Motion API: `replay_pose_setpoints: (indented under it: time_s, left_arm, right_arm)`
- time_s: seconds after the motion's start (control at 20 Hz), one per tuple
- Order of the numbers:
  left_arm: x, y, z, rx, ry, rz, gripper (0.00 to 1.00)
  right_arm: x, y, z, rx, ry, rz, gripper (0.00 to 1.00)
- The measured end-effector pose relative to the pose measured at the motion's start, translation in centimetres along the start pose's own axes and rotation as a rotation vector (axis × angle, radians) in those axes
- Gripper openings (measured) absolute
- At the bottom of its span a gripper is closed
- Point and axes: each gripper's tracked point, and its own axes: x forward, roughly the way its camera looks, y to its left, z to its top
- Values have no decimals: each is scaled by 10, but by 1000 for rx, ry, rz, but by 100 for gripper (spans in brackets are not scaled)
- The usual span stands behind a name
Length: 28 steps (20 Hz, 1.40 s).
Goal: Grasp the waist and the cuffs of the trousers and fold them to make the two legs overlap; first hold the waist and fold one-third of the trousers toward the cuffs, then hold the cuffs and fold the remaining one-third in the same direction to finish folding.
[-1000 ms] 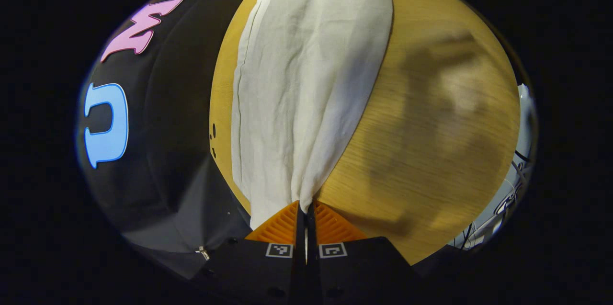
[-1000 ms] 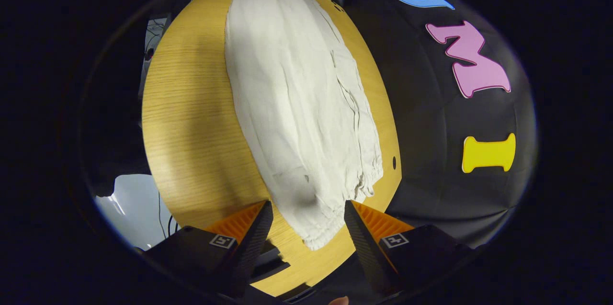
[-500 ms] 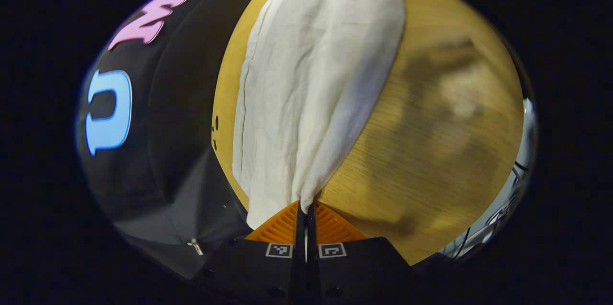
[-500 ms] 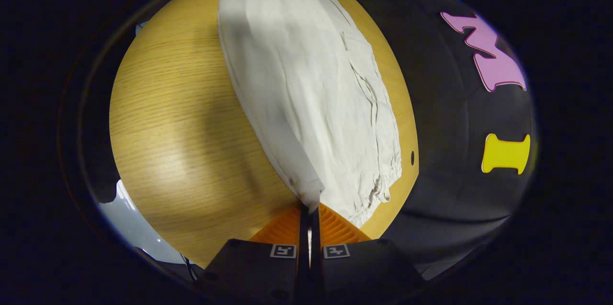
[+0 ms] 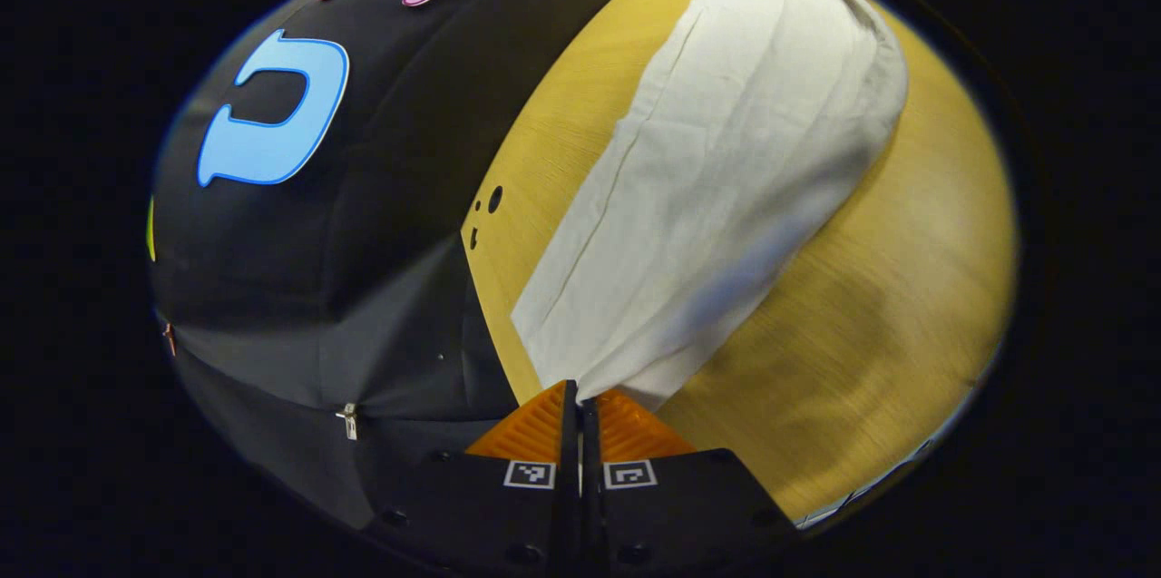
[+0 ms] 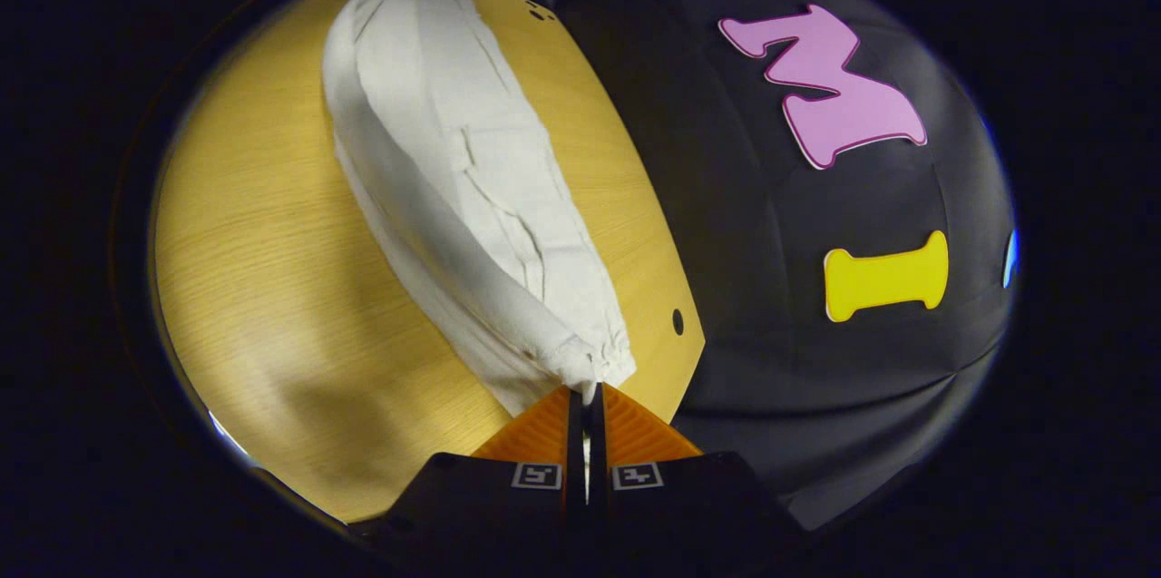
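Right tool (image 6: 585, 392) now pinched on the gathered end of the trousers (image 6: 453, 170), spread open a second ago. Left tool (image 5: 580, 389) still clamped on the opposite end. Near edge lifted off the surface (image 6: 263, 269) ahead, rolling over — legs starting to overlap.

The trousers (image 5: 726, 179) were cut off at the top edge; the table (image 5: 889, 351) blurred beyond them.

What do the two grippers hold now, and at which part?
Both hold the white cloth trousers: the left gripper pinches one end's edge, the right gripper the gathered hem at the other end.
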Motion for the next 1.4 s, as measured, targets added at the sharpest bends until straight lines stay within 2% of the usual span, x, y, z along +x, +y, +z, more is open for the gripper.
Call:
replay_pose_setpoints:
  time_s: [0.25, 0.3, 0.35, 0.4, 0.55, 0.9, 1.15, 1.2, 1.25, 1.3, 1.35, 1.4]
  left_arm:
    - [28, 34, 17, -142, -15, 8, 5]
    - [29, 38, 20, -172, -15, 7, 5]
    - [31, 43, 24, -194, -17, 6, 5]
    - [36, 46, 30, -207, -16, 4, 5]
    - [58, 54, 42, -234, -9, 4, 5]
    - [104, 48, 52, -281, 65, -1, 5]
    - [120, 40, 53, -332, 99, 33, 5]
    - [122, 42, 55, -333, 94, 51, 5]
    - [123, 43, 57, -333, 86, 60, 5]
    - [125, 43, 60, -332, 78, 62, 6]
    - [124, 40, 61, -333, 77, 50, 5]
    - [124, 38, 62, -337, 73, 46, 21]
  right_arm:
    - [32, -23, 13, 86, 21, -23, 5]
    - [38, -24, 14, 107, 29, -20, 10]
    - [44, -24, 13, 122, 36, -17, 10]
    - [51, -24, 13, 132, 46, -13, 6]
    - [72, -22, 6, 166, 92, 4, 6]
    - [120, -7, -7, 382, 198, 36, 5]
    - [137, -1, -9, 513, 242, 14, 9]
    - [138, -2, -9, 540, 246, 10, 22]
    - [137, -4, -9, 564, 250, -1, 27]
    - [137, -7, -10, 585, 257, -13, 40]
    - [135, -9, -9, 610, 254, -25, 49]
    - [134, -12, -8, 639, 251, -35, 61]
